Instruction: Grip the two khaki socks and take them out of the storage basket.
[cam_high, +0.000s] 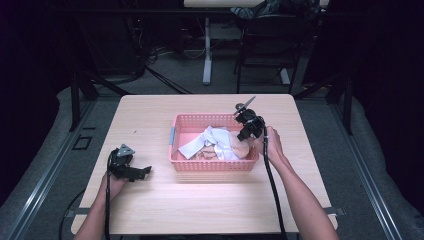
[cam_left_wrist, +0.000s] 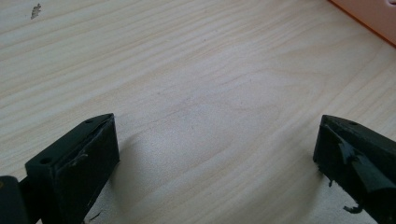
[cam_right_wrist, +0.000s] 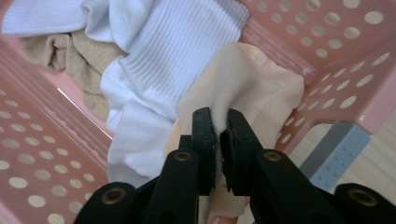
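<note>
A pink perforated basket stands mid-table with white socks and beige socks inside. My right gripper reaches into the basket's right end and is shut on a peach sock. In the right gripper view the jaws pinch a fold of that peach sock, with a white ribbed sock beside it and a tan sock beneath. My left gripper rests low over the table at the left, open. Its fingers stand wide apart over bare wood.
The light wooden table has free room in front of and to the left of the basket. The basket corner shows at the upper right of the left gripper view. Dark floor, table legs and a chair lie beyond the far edge.
</note>
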